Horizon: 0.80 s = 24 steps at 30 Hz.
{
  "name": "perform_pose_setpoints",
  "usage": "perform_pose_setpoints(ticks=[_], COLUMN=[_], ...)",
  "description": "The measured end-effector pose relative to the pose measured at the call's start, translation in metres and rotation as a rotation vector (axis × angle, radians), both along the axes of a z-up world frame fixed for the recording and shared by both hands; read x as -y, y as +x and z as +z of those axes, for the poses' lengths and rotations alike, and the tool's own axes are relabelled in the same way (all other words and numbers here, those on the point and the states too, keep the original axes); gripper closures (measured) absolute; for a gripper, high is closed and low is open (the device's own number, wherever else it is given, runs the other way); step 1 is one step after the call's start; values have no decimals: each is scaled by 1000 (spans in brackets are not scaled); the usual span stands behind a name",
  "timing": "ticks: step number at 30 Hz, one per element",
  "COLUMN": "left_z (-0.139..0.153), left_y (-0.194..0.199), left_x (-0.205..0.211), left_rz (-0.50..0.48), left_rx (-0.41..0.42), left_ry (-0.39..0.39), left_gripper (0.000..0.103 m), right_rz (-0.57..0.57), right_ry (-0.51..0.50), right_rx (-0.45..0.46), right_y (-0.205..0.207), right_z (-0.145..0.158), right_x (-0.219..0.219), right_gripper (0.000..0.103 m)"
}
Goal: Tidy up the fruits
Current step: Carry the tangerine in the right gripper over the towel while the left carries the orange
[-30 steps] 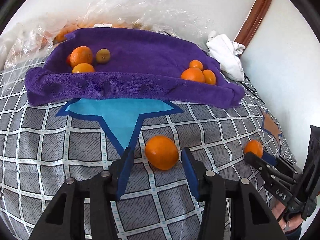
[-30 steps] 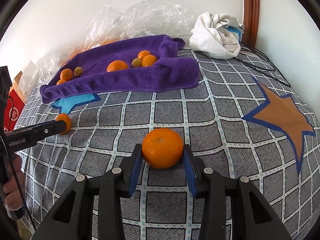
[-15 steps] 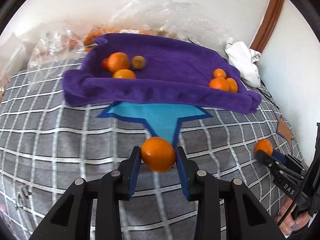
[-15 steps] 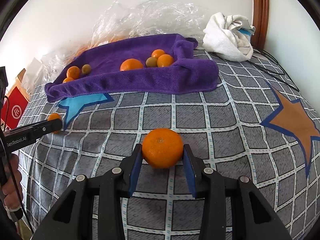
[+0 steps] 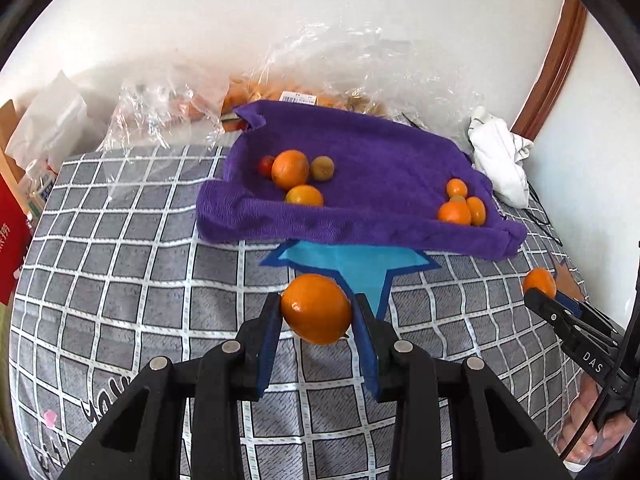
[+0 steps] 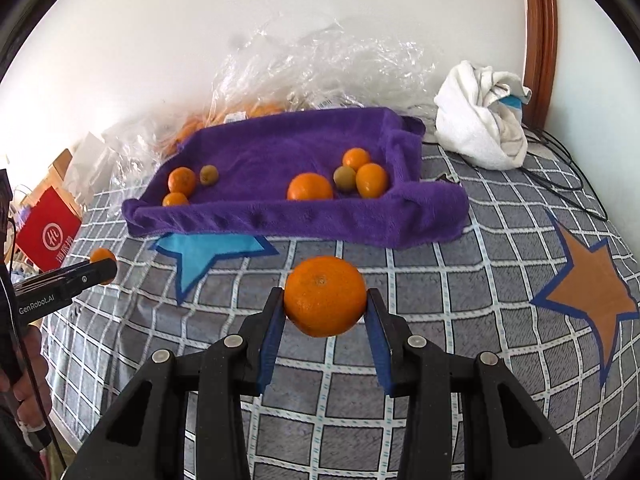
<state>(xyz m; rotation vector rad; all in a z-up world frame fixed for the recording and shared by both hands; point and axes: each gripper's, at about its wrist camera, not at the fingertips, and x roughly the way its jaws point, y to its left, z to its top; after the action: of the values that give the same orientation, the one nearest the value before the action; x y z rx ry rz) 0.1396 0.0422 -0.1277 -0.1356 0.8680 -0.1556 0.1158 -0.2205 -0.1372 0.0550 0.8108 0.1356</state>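
Two held oranges [image 5: 316,308] [image 6: 325,296]; eight small fruits on one purple towel [image 6: 280,148]: four left, four right. One white cloth [image 6: 480,120], frame upper right.

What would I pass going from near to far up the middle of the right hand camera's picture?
right gripper holding an orange → checked bedcover → purple towel with fruit → clear plastic bags → white wall.

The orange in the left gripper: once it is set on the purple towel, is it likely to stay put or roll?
The orange is round and glossy, so it may roll when released. The purple towel looks plush, with raised folded edges, which probably checks it. Fruit already there sits clustered, suggesting it settles.
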Motion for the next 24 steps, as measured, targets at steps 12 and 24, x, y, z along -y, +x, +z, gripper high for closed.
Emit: perform_pose_setpoints(ticks=[12,24], left_z=[26,28], left_y=[41,90], left_x=[-3,-13], left_rz=[-3,16], left_rx=[55,57], left_ry=[-19,-38], left_gripper=[69,69], right_rz=[17,14], right_ry=[-19,-18], right_rx=[35,18], right_y=[48,129], right_z=[25,19], right_x=[-9,-10], right_gripper=[63,63])
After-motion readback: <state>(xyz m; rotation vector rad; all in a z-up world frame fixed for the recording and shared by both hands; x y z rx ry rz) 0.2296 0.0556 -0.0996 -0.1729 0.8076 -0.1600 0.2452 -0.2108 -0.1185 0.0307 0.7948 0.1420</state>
